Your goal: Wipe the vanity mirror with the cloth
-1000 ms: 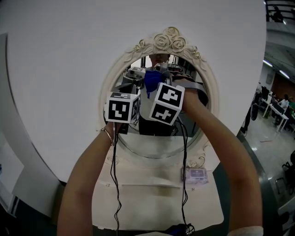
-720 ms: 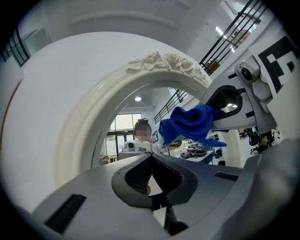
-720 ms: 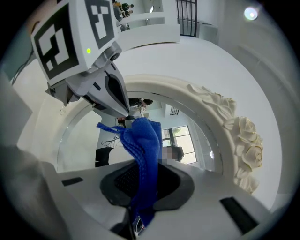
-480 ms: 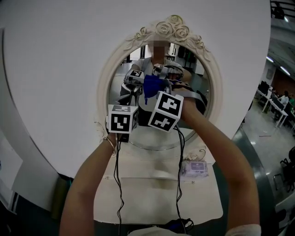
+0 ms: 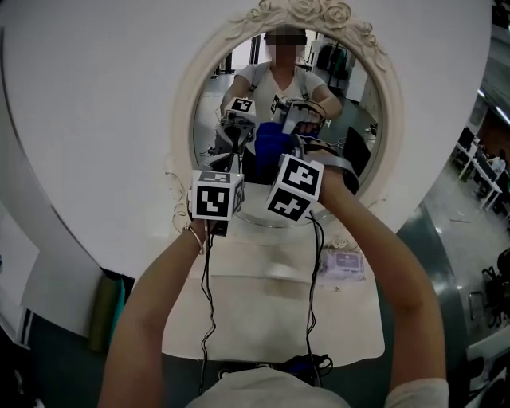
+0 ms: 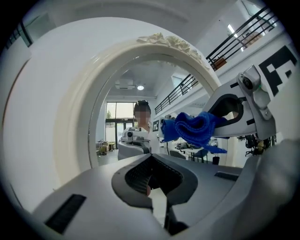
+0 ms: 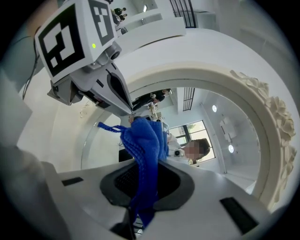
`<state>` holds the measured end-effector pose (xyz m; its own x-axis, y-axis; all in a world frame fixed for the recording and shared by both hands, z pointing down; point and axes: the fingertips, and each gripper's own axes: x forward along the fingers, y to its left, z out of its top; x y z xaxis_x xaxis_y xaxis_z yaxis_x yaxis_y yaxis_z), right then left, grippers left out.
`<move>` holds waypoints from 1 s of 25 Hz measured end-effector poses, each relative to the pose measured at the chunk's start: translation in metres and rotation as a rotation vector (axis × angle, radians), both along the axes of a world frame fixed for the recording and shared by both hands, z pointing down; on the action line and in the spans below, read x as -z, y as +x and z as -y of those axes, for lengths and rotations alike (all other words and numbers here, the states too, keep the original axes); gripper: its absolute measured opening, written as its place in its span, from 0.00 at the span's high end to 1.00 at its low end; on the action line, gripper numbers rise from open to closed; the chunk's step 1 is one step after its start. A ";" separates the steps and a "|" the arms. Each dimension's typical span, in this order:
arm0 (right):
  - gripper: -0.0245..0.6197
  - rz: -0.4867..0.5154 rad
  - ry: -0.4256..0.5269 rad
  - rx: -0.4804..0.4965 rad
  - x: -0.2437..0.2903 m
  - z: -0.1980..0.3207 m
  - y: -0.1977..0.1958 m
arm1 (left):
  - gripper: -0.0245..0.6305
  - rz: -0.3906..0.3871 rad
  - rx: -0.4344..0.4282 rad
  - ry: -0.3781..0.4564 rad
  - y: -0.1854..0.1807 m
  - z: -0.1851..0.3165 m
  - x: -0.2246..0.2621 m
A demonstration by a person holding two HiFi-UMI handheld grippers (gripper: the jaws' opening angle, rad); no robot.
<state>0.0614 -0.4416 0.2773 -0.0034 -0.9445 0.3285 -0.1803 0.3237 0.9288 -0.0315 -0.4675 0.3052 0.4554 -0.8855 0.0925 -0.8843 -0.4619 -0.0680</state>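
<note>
The cloth is deep blue with a fine waffle weave. It is bunched into a soft wad, and a thin hemmed loop sticks out from its upper left edge. Its lower end is drawn down between the fingers of the right gripper, which are clamped tight on it, so the wad stands up ahead of the fingertips. In the head view the cloth sits at the lower middle of the mirror, level with the gripper cubes and right at the glass; whether it presses on the glass or hangs just off it cannot be told. The mirror is oval, in a cream frame with carved roses along its top, and the glass reflects the person, both grippers and the blue wad. The left gripper is just to the left of the right one and points at the same lower part of the glass. Its fingers are drawn together with nothing between them, and its own view shows the cloth up and to the right, beside the right gripper's body. The mirror stands at the back of a white bench. A small pale pouch lies on the bench at the right, and two black cables hang from the grippers across its top.
</note>
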 end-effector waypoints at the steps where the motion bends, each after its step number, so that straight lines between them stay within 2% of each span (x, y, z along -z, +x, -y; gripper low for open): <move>1: 0.86 0.006 -0.010 0.001 -0.007 0.000 -0.001 | 0.96 -0.001 0.002 -0.012 0.000 0.000 -0.008; 9: 0.86 0.050 -0.128 0.004 -0.079 -0.001 -0.004 | 0.95 -0.003 0.001 -0.090 0.001 -0.009 -0.057; 25: 0.86 0.121 -0.290 0.013 -0.201 -0.006 -0.004 | 0.96 0.012 0.009 -0.265 0.002 -0.039 -0.172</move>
